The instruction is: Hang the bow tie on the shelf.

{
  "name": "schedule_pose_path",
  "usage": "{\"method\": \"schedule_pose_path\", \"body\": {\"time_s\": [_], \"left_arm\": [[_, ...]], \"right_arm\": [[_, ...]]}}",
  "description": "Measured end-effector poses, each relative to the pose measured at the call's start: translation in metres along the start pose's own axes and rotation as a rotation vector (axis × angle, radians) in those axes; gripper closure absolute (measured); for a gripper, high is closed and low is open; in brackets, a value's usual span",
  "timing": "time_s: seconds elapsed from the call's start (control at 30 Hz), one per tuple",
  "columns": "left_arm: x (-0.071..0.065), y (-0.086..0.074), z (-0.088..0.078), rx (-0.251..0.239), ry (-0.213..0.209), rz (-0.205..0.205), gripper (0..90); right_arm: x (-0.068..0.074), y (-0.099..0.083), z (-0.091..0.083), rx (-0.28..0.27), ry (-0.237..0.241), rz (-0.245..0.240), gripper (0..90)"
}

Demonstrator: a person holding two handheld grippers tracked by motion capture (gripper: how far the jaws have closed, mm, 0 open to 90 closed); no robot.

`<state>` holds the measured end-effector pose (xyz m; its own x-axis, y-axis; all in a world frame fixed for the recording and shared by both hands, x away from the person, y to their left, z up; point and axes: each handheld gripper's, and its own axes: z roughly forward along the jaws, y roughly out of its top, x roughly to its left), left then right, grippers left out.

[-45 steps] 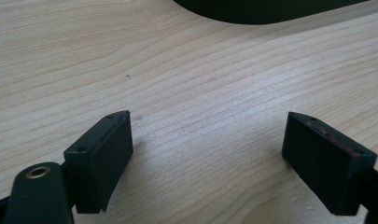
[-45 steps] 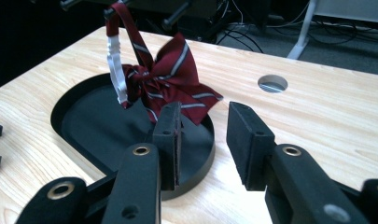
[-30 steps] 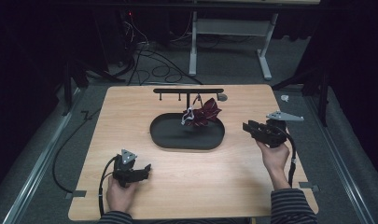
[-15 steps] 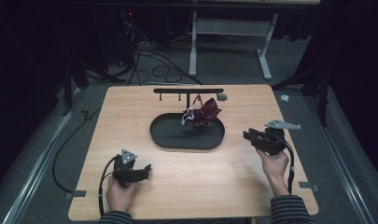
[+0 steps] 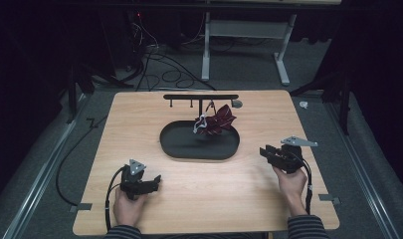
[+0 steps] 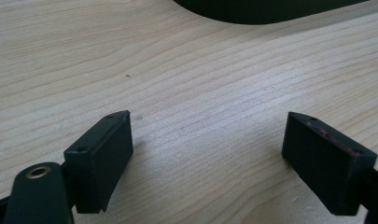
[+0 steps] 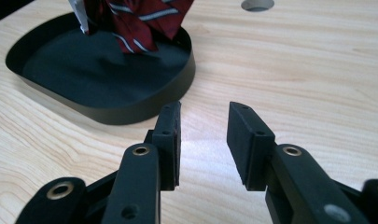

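A dark red striped cloth [image 5: 216, 121] hangs from a black hook rack [image 5: 201, 97] and droops into the right end of a black oval tray [image 5: 179, 144]; in the right gripper view the cloth [image 7: 140, 21] shows above the tray [image 7: 144, 109]. My left gripper [image 5: 155, 180] rests low on the table at the near left, jaws wide apart with bare wood between them [image 6: 207, 140]. Right of the tray, my right gripper [image 5: 265, 150] points toward it, jaws partly apart and empty [image 7: 204, 126].
The wooden table [image 5: 139, 124] carries a small round hole [image 5: 237, 104] behind the tray, seen also in the right gripper view as a hole [image 7: 257, 4]. Cables [image 5: 154, 64] and a desk frame [image 5: 244, 35] lie on the floor beyond the table.
My right gripper has come down and nearer the person, settling close to the tabletop. The left gripper has stayed put.
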<state>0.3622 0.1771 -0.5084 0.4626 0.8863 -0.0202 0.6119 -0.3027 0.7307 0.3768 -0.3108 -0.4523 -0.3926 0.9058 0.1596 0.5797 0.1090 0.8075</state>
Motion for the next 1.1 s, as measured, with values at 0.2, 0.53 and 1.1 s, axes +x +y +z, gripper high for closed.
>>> {"method": "schedule_pose_path", "body": {"time_s": [0.2, 0.53, 1.1], "left_arm": [[0.000, 0.000, 0.000, 0.000, 0.000, 0.000, 16.7], [0.000, 0.000, 0.000, 0.000, 0.000, 0.000, 16.6], [0.000, 0.000, 0.000, 0.000, 0.000, 0.000, 16.7]], "right_arm": [[0.000, -0.011, 0.004, 0.018, -0.022, -0.006, 67.1], [0.000, -0.027, 0.013, 0.054, -0.083, -0.028, 62.5], [0.007, -0.044, 0.026, 0.126, -0.156, -0.096, 52.3]]}}
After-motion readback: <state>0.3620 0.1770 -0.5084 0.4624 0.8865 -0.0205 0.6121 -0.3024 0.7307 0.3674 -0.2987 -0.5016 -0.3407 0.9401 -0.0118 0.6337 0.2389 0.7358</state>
